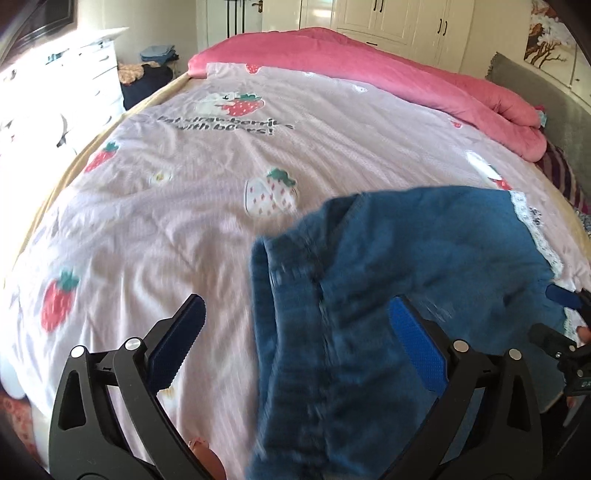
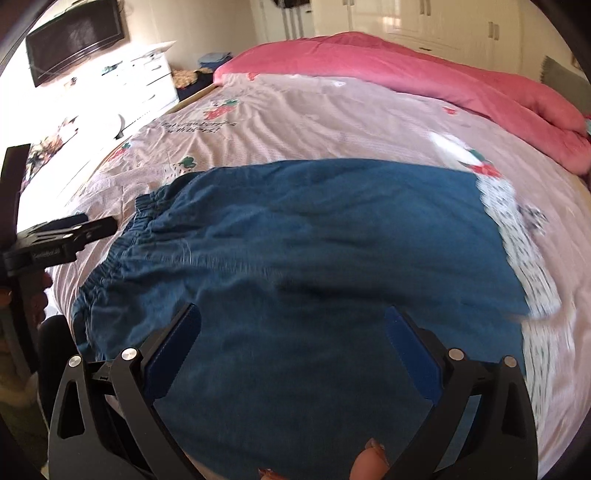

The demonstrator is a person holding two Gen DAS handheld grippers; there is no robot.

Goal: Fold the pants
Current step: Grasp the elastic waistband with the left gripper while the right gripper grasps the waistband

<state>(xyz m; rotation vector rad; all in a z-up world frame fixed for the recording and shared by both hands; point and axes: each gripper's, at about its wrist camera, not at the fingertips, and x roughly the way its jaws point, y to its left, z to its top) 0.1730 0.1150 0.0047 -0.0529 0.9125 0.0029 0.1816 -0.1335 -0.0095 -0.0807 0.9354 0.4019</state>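
Blue denim pants (image 2: 314, 240) with an elastic waistband on the left and white lace-trimmed hems (image 2: 517, 236) on the right lie on the bed. In the left wrist view the pants (image 1: 406, 277) are bunched at lower right. My left gripper (image 1: 295, 332) is open, hovering over the waistband end; it shows in the right wrist view (image 2: 70, 232) at the left. My right gripper (image 2: 291, 339) is open above the middle of the pants; its tip shows in the left wrist view (image 1: 561, 299) at the right edge.
The bed has a pink strawberry-print sheet (image 1: 184, 192) and a rolled pink duvet (image 1: 406, 85) along the far side. A white dresser (image 1: 74, 74) stands left of the bed, cupboards (image 1: 388, 22) behind. A TV (image 2: 74, 37) hangs on the left wall.
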